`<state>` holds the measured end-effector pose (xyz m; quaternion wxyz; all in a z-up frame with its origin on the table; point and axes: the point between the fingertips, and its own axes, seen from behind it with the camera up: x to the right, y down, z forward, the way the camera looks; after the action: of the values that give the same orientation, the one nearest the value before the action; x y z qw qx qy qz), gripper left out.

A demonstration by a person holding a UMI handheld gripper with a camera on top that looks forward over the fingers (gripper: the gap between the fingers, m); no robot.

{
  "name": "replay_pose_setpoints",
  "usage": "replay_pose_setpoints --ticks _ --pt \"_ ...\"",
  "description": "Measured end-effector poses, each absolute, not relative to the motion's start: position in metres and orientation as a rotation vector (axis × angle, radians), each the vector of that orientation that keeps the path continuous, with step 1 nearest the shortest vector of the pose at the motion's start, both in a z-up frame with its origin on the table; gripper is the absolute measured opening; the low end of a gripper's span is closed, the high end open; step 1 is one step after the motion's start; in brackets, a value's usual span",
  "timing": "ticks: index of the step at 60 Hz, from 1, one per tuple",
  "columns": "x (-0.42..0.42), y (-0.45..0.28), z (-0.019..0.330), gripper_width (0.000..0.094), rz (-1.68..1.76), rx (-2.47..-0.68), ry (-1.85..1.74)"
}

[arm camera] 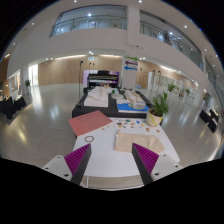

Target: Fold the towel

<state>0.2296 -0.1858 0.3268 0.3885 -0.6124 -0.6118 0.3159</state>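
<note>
Towel [90, 122], a pinkish-red cloth, is lying flat on the left part of a white table [112, 150], its left edge hanging slightly past the table's rim. It is sitting ahead of and to the left of the gripper [113, 158], well clear of both fingers and touching neither.

The gripper is hovering released, its two fingers spread wide apart with nothing between them but the bare tabletop. The magenta pads [77, 157] are facing each other across the gap.

A beige folded cloth [139, 142] is lying on the right part of the table, just beyond the right finger. A row of small items [133, 123] is sitting along the far edge of the table; they are too small to identify. A potted green plant [157, 106] is standing at the far right corner of the table.

Beyond the table, a dark table [105, 103] is carrying white and blue objects that cannot be made out. Farther back, a dark upright piano [101, 79] is standing against the far wall of a large hall with a shiny floor [40, 125] and an upper balcony [90, 20]. Dark chairs [14, 106] are standing at the far left.
</note>
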Motion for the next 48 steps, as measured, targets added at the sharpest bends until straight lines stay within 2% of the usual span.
replay_pose_setpoints --ticks 17,32,48 --pt "0.184 -0.183 0.237 0.0855 0.780 -1.564 -1.554" --pt "0.094 -0.154 0.135 0.0852 0.811 -1.574 -1.553" --pt "-0.014 -0.116 0.046 0.0855 0.776 -1.583 -1.550"
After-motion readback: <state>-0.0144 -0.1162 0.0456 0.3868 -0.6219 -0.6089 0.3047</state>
